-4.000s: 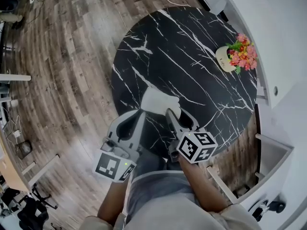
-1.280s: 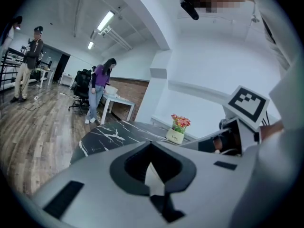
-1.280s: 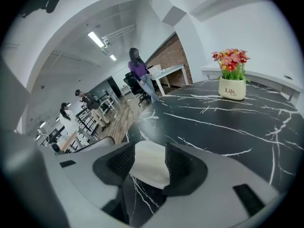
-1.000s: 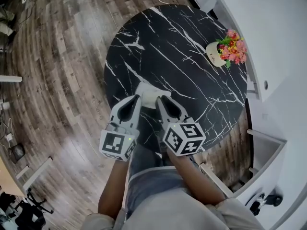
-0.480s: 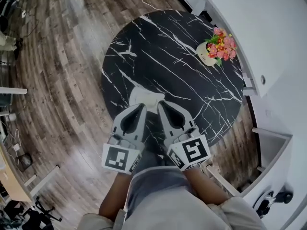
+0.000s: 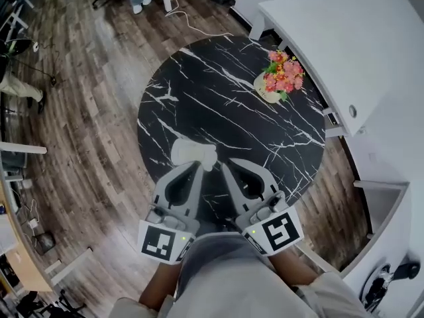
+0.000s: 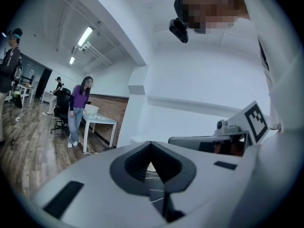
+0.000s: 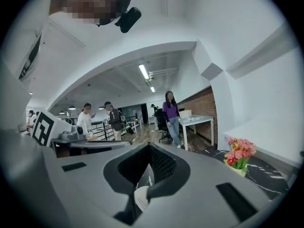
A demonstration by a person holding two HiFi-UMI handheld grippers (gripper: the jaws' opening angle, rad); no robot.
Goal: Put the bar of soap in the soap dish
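Head view: both grippers hang over the near edge of the round black marble desk (image 6: 225, 105), side by side, noses toward the middle.

L gripper (image 6: 194, 167): jaws closed tip to tip, nothing in them; its own view shows the pads meeting w/ only a sliver of desk below.

R gripper (image 6: 226, 166): jaws have just been closing and now sit fully together, empty. Nothing between the pads; just a pale scrap of something on the desk far below, seen through the gap.

Soap dish (image 6: 186, 154): white, on the desk just ahead of the L gripper's nose, close to the near edge. The squarer white bit at its R end I take for the bar of soap (image 6: 206, 155), lying in or partly over the dish. White on white, so can't split them for sure. Job looks done or v. nearly.

What could go wrong, as I judge it:
- If the bar overhangs the rim, it could tip or slide out onto the marble.
- Dish sits near the edge; either gripper dropping low on the way out could clip it and shove dish + soap toward the floor.
- Flower pot (image 6: 277, 78) is well apart, no worry there.
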